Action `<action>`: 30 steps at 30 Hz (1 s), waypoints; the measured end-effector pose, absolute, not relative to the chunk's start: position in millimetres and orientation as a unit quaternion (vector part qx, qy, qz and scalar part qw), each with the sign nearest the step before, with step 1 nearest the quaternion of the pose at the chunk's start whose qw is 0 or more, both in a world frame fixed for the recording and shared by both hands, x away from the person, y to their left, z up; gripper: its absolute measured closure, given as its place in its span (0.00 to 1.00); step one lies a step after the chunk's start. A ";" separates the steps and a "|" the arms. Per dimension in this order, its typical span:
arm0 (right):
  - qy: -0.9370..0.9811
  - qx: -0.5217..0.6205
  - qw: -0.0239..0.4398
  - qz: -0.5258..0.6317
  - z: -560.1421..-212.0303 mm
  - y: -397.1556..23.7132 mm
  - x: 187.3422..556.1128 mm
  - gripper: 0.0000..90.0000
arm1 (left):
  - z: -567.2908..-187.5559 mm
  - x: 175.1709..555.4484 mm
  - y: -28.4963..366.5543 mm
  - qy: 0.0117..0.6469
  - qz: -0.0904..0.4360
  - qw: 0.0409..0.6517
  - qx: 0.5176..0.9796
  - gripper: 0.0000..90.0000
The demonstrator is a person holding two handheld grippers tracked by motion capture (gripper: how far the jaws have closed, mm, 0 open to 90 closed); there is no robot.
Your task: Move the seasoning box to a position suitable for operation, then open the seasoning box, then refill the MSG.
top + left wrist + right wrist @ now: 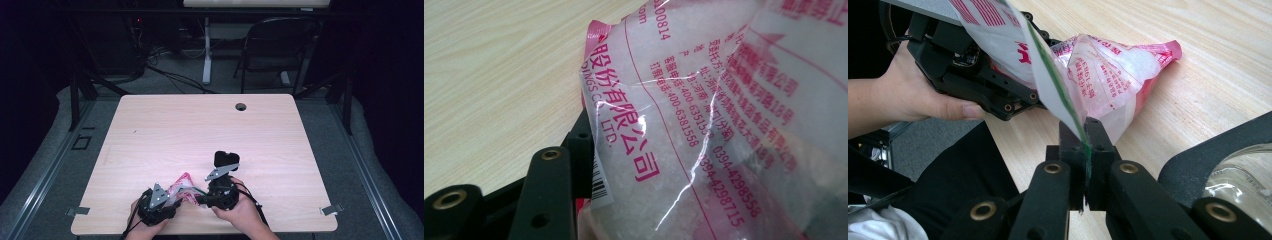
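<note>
- A clear plastic bag (181, 186) printed in pink and filled with white grains is held up off the wooden table (200, 130) near its near edge, between the two grippers.
- The right gripper (1083, 131) is seen with its jaws together, clamped on a thin edge of the bag.
- The left gripper (156, 202) is placed against the bag's left end; whether its jaws press on the bag cannot be told.

Clear plastic bag (181, 186) with pink print, filled with white granules. Held above the near table edge, between both grippers. Pink sealed corner points away.
</note>
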State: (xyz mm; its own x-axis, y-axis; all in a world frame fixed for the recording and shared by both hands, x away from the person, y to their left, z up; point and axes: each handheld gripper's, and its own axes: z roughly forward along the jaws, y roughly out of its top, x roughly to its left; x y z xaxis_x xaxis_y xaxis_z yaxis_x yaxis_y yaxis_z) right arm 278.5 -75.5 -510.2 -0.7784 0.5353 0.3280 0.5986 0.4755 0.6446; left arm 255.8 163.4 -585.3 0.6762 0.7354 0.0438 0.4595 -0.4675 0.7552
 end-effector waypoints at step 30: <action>-0.847 -0.328 0.033 -0.417 -500.9 -78.2 276.9 0.96 | -571.7 252.1 166.2 0.363 0.198 0.376 0.829 0.60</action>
